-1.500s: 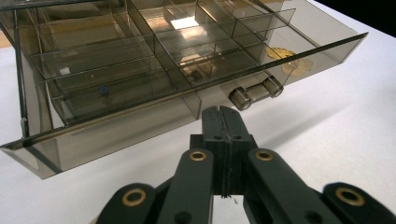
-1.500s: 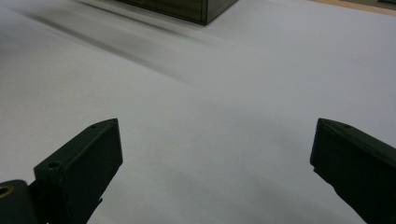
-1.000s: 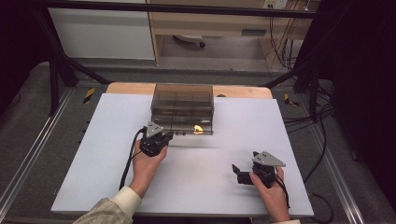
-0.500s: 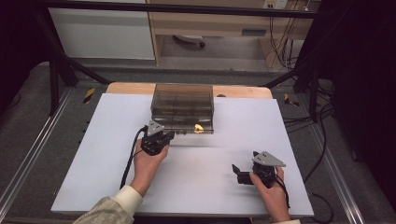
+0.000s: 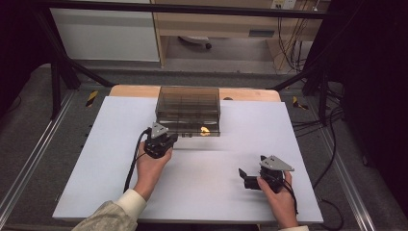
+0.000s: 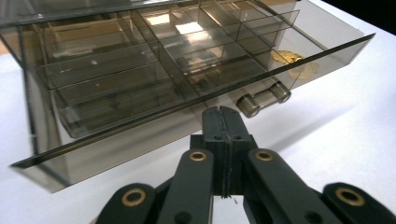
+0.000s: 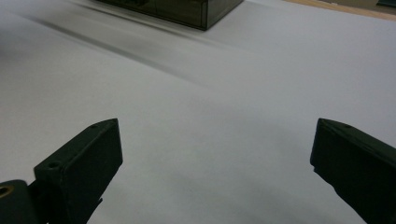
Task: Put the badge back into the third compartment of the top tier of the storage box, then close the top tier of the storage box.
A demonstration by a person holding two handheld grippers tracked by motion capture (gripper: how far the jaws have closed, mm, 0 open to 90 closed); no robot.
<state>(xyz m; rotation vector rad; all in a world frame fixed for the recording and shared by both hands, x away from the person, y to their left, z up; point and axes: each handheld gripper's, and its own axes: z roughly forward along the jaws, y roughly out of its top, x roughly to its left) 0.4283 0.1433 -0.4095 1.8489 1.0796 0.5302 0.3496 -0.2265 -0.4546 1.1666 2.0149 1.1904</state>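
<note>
A smoky clear organiser box (image 5: 188, 102) stands at the back middle of the white table, and its far corner also appears in the right gripper view (image 7: 187, 10). Its lower drawer (image 6: 140, 88) is pulled out a little, with divided compartments. A small gold piece (image 5: 205, 130) (image 6: 293, 59) lies in the drawer's right end. My left gripper (image 5: 168, 138) (image 6: 219, 114) is shut with nothing between its jaws, its tip just under the drawer's front edge, left of the drawer handle (image 6: 262, 98). My right gripper (image 5: 246, 177) (image 7: 217, 123) rests open on the table at the front right, holding nothing.
The white table top (image 5: 96, 159) has open room left, right and in front of the box. A wooden strip (image 5: 130, 90) runs along the table's back edge. Black frame posts (image 5: 57, 72) and cables (image 5: 312, 125) stand beyond the table.
</note>
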